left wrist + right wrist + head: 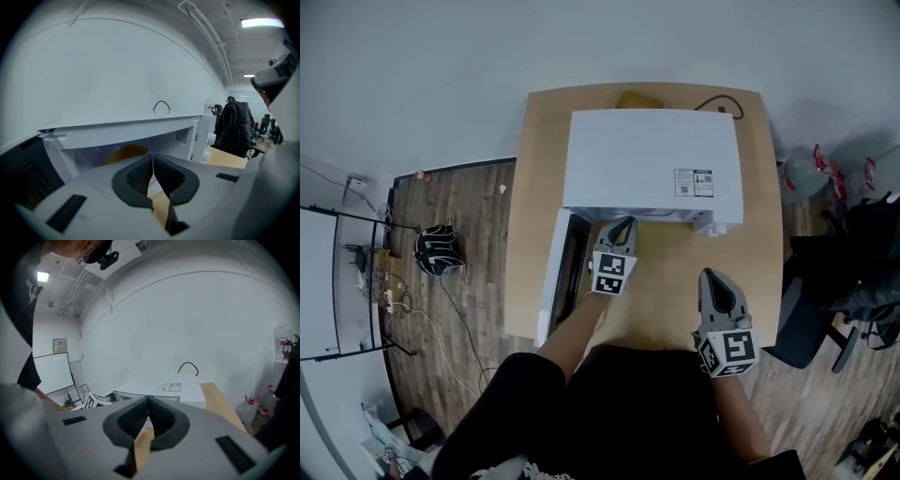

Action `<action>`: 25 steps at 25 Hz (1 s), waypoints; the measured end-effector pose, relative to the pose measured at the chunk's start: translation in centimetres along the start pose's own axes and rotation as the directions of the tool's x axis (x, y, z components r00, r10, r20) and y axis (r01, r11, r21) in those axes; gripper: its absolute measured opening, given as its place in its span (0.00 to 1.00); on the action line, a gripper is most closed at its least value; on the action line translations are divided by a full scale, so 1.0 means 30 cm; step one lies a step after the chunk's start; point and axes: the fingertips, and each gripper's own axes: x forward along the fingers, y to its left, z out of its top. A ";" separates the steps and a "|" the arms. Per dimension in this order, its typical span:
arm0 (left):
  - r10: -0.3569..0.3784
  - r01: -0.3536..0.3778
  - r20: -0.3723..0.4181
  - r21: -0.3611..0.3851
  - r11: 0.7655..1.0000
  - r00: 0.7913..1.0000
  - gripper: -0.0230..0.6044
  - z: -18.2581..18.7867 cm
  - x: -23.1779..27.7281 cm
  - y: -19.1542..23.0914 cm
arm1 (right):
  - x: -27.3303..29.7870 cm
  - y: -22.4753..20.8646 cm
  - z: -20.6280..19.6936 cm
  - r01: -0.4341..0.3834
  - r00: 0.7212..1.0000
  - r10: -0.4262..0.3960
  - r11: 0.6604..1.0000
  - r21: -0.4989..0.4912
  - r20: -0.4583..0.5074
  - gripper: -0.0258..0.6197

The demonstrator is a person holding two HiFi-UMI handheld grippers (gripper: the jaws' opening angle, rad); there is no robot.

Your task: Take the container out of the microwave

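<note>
A white microwave (652, 164) stands at the back of a wooden table (534, 187), its door (555, 277) swung open to the left. My left gripper (625, 221) is shut with nothing in it, its tips right at the front of the open cavity. In the left gripper view the shut jaws (153, 157) point into the cavity, where a yellowish container (126, 152) shows dimly at the back. My right gripper (710, 274) hovers over the table in front of the microwave's right end, also shut and empty (148, 399). The microwave (161, 386) lies ahead of it.
A black cable (719, 101) and a brown item (636, 97) lie behind the microwave. A black chair (811, 314) and water bottles (811, 173) stand to the right of the table. A whiteboard stand (333, 281) and a black bag (439, 249) are on the floor at left.
</note>
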 end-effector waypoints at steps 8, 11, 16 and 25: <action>-0.008 0.011 -0.035 0.095 0.995 0.999 0.06 -0.072 0.138 0.040 | 0.005 -0.050 -0.045 0.018 0.999 -0.018 1.000 -0.014 -0.039 0.13; 0.013 -0.007 -0.041 0.136 0.991 0.999 0.06 -0.084 0.180 0.070 | 0.003 -0.075 -0.077 0.033 0.997 -0.035 0.999 -0.022 -0.066 0.13; -0.008 0.022 -0.080 0.184 0.983 0.997 0.17 -0.098 0.267 0.077 | 0.004 -0.099 -0.099 0.031 0.996 -0.032 0.999 -0.022 -0.082 0.13; -0.001 0.032 -0.123 0.253 0.967 0.992 0.27 -0.095 0.328 0.080 | 0.004 -0.075 -0.115 -0.010 0.996 0.009 1.000 -0.014 -0.088 0.13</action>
